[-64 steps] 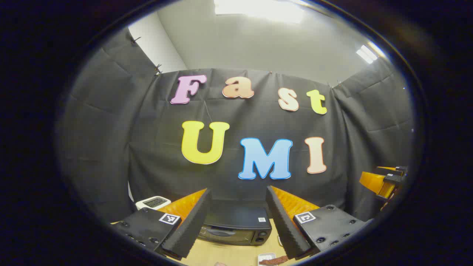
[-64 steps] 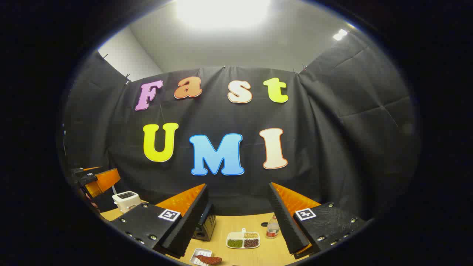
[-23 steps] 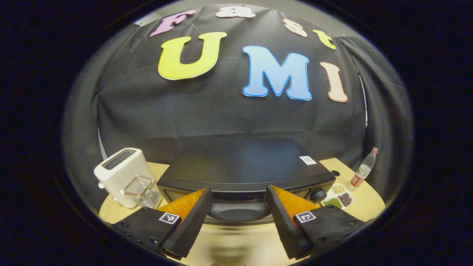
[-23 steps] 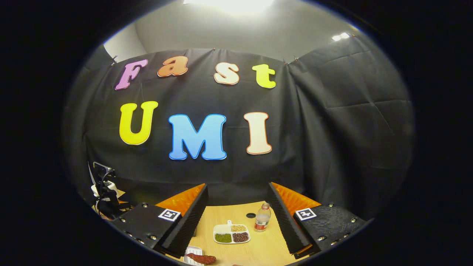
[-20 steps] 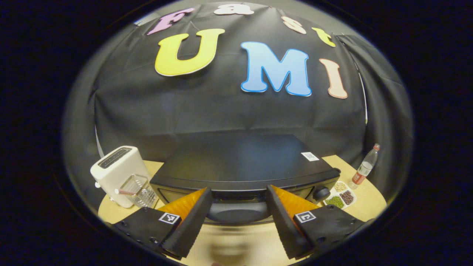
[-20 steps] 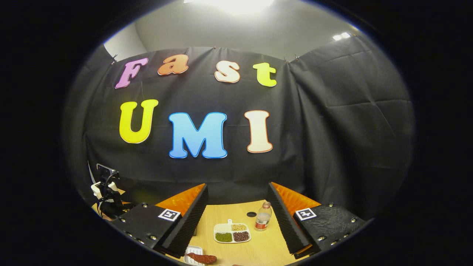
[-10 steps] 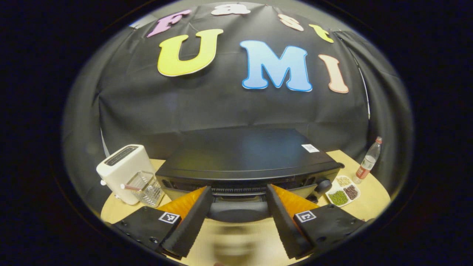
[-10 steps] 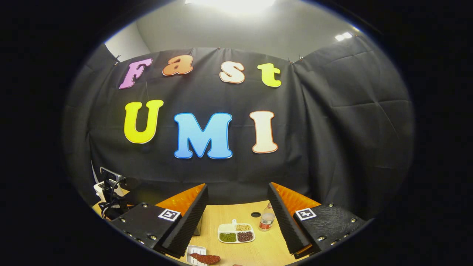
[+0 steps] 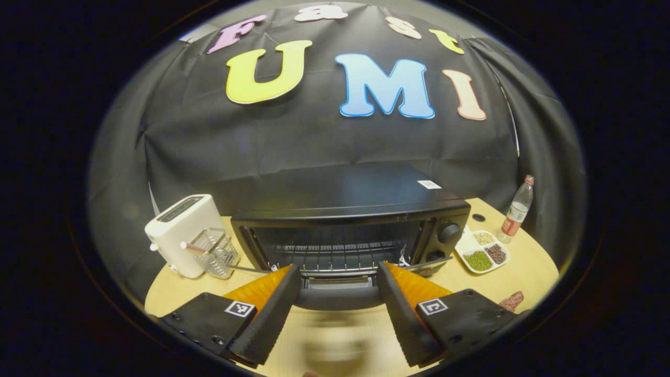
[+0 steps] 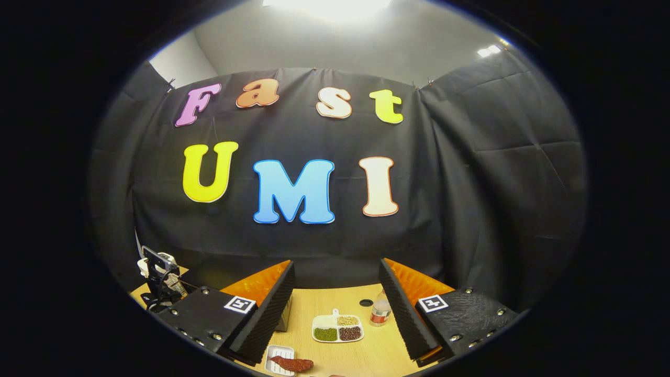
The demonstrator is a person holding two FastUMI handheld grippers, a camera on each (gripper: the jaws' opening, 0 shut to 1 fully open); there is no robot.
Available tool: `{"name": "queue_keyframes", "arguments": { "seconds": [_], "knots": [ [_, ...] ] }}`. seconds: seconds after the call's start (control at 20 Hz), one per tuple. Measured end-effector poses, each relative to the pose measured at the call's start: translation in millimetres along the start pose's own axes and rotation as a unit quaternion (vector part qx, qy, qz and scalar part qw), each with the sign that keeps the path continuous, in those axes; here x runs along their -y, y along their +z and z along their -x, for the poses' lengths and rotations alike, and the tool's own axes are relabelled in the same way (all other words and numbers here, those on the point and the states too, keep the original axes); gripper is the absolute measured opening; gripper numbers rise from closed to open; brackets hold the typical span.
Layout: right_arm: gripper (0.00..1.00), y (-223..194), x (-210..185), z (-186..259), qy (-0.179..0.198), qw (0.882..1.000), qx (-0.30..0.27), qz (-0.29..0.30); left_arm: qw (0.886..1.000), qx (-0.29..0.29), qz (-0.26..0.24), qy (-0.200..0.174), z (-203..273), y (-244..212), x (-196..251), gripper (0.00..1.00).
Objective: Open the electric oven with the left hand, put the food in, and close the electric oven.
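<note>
The black electric oven (image 9: 361,191) stands in the middle of the left gripper view with its door swung down and its wire rack (image 9: 335,250) showing. The door's handle (image 9: 337,298) lies crosswise between the fingers of my left gripper (image 9: 338,268), which stand wide apart. A reddish piece of food (image 10: 291,363) rests on a small white tray at the bottom of the right gripper view; the food (image 9: 512,301) also shows at the lower right of the left gripper view. My right gripper (image 10: 336,263) hangs open above the table, holding nothing.
A white toaster (image 9: 180,230) and a clear container (image 9: 212,254) stand left of the oven. A divided dish of beans (image 9: 481,251) and a bottle (image 9: 515,208) sit to its right on the wooden table (image 9: 526,269). The dish (image 10: 337,329) and bottle (image 10: 379,312) lie ahead of my right gripper.
The oven door has swung down from shut to open while my left gripper drew back with the handle between its fingers. The right gripper has barely shifted.
</note>
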State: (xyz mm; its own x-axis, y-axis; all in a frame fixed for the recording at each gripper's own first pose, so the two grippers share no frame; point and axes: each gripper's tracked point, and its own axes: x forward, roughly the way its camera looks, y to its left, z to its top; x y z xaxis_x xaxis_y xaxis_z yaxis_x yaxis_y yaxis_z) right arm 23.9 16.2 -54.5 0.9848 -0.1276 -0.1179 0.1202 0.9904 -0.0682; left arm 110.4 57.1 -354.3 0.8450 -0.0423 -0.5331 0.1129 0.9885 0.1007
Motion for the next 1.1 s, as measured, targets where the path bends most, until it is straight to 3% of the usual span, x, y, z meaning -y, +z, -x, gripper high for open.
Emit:
{"name": "queue_keyframes", "arguments": {
  "seconds": [0.5, 1.1],
  "knots": [
    [0.97, -10, 5, 8, 0.003, 1.0, -0.013, 0.003, 1.0, -0.021, 0.006, -0.006, 19, -38, 4, 0.99],
    [0.97, -26, -5, 11, 0.017, 0.999, -0.035, 0.009, 0.995, -0.096, 0.006, -0.008, 25, -120, 11, 0.98]
  ]
}}
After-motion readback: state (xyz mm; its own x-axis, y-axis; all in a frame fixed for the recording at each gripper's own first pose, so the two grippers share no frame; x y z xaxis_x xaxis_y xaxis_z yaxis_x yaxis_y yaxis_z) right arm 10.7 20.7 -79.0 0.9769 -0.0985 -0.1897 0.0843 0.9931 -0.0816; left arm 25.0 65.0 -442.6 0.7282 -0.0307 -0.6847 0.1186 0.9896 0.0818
